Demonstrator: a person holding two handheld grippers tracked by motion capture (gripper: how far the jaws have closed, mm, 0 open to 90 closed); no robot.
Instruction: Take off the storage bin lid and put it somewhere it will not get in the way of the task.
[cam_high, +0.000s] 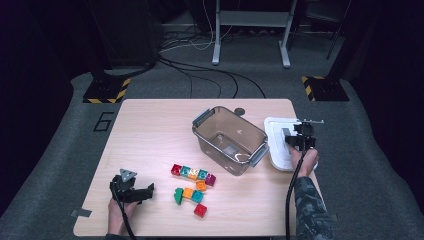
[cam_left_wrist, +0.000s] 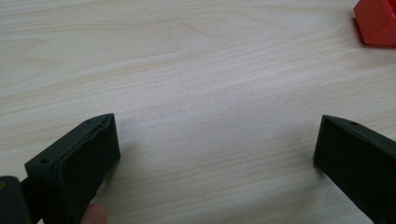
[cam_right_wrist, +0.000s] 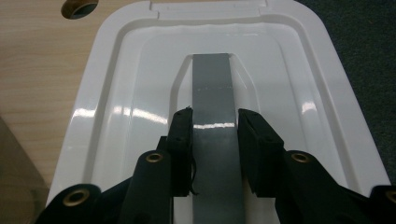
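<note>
A white container lid (cam_high: 278, 142) (cam_right_wrist: 299, 70) lies flat at the table's right edge, with a grey handle strip (cam_right_wrist: 212, 88) running along its middle. My right gripper (cam_high: 300, 137) (cam_right_wrist: 214, 116) points down at the lid, its pads pressed on either side of the grey handle. To the lid's left stands a clear, smoky plastic container (cam_high: 210, 145) with nothing in it. Near the front left corner my left gripper (cam_high: 145, 192) (cam_left_wrist: 217, 135) rests on the wood with its jaws wide apart and nothing between them. A red brick (cam_left_wrist: 376, 21) sits beyond its right jaw.
Several coloured bricks (cam_high: 192, 173) lie joined in rows at the front middle of the table, with a red brick (cam_high: 200, 210) nearest the front edge. A small round hole (cam_high: 240, 111) (cam_right_wrist: 79, 7) is in the tabletop behind the container. Cables trail across the floor beyond the table.
</note>
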